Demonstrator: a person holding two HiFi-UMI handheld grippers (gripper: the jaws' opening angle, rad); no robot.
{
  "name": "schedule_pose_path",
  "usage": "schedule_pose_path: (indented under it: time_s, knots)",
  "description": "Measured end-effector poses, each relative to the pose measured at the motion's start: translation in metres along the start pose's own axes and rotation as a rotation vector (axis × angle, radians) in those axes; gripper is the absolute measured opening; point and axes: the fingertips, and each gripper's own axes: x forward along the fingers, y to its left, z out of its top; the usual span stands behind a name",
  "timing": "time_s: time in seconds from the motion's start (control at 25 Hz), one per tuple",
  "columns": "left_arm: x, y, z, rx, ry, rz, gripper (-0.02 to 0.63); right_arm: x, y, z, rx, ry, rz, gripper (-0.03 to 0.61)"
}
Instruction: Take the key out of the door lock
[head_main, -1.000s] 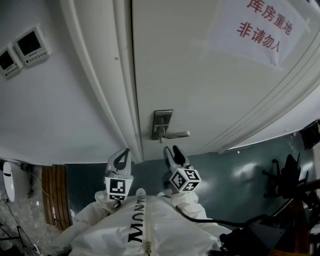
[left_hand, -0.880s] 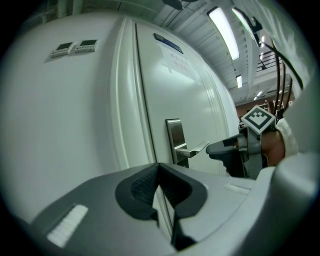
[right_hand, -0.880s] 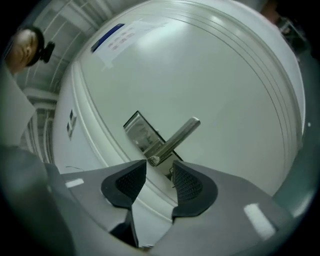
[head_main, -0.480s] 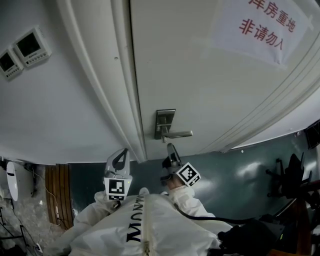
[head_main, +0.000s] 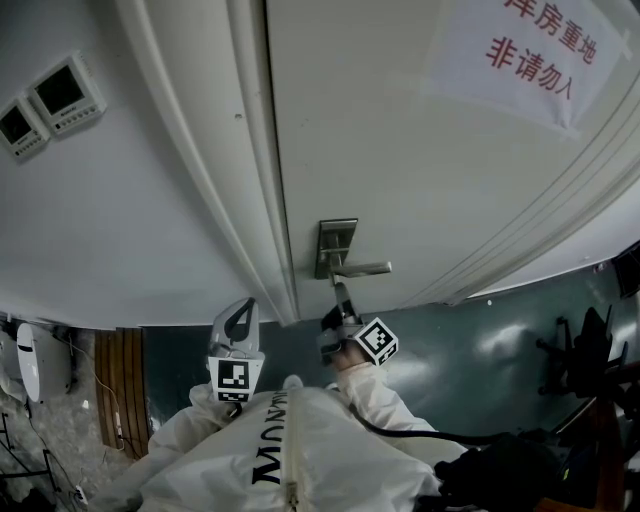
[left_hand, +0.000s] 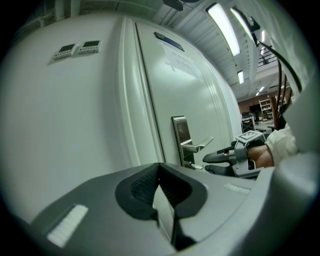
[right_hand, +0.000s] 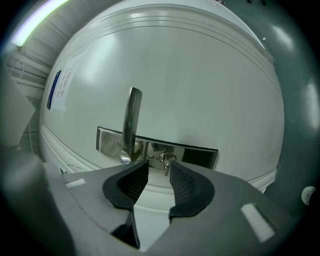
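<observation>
The key (right_hand: 165, 161) hangs on a small ring in the silver lock plate (right_hand: 190, 154), just beside the lever handle (right_hand: 131, 120). My right gripper (right_hand: 159, 167) has its tips on either side of the key, and its jaws are closing. The pads do not press on it. In the head view the right gripper (head_main: 343, 298) reaches up under the lock plate (head_main: 337, 242) and handle (head_main: 362, 268). My left gripper (head_main: 238, 318) hangs back at the left, away from the door, shut on nothing. The left gripper view shows the right gripper (left_hand: 207, 162) at the key (left_hand: 196, 166).
The white door carries a paper notice (head_main: 535, 55) in red characters. The door frame (head_main: 230, 160) runs left of the lock, and two wall control panels (head_main: 60, 90) sit farther left. Green floor (head_main: 480, 345) and dark chairs (head_main: 590, 355) lie to the right.
My right gripper has risen towards the lock and turned, so its tips now straddle the key, with its jaws narrower than before. The left gripper has stayed put.
</observation>
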Motion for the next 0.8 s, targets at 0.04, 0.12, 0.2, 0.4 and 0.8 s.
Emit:
schedule_pose_path:
  time_s: [0.04,0.12,0.2,0.4,0.8]
  knots:
    - [0.0,0.001,-0.001,0.0,0.001,0.0,0.0,0.002,-0.001,0.0,0.006,-0.003,0.002,0.125]
    - [-0.001,0.002,-0.002,-0.001,0.004,0.0,0.0,0.005,-0.006,0.0,0.016,-0.003,-0.013,0.12]
    - [-0.001,0.004,-0.002,-0.003,0.003,0.001,0.0,0.009,-0.011,0.0,0.034,-0.004,-0.021,0.12]
    - [0.0,0.004,-0.003,-0.007,0.002,-0.005,0.0,0.022,-0.019,0.003,0.076,-0.021,-0.023,0.11]
    - [-0.002,0.009,-0.006,-0.007,0.005,0.0,0.0,0.039,-0.018,0.004,0.106,-0.029,0.002,0.085]
